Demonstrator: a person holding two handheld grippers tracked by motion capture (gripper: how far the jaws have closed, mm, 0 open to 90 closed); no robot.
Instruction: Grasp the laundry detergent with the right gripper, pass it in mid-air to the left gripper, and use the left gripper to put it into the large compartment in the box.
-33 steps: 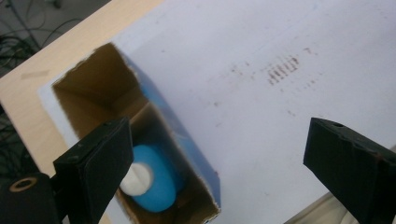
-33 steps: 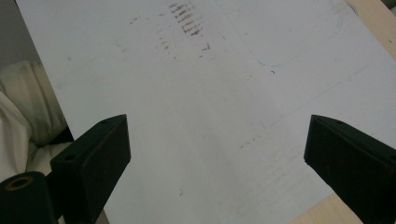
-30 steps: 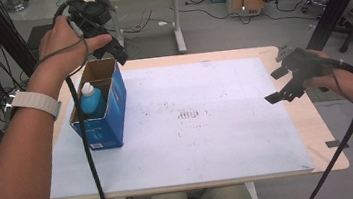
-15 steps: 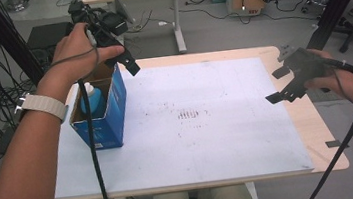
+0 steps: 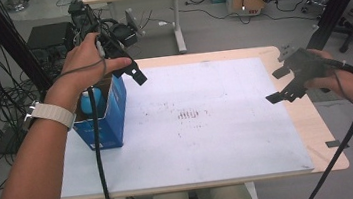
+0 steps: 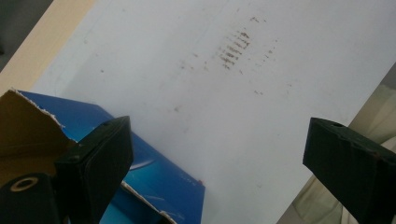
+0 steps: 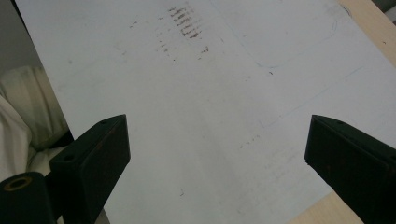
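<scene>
the left gripper (image 5: 134,74), jaws wide and empty, hovers beside the open blue cardboard box (image 5: 111,118) holding a light-blue bottle (image 5: 89,99); the right gripper (image 5: 283,83), likewise wide, waits well apart, likely leaving room.

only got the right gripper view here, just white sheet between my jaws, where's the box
Observer: A blue box stands near the left edge of the table, its top open.
Operator: anything in it
Observer: A light blue bottle stands inside.
Operator: and the left gripper
Observer: The left gripper hovers above the box's far end, jaws wide open, holding nothing.
</scene>
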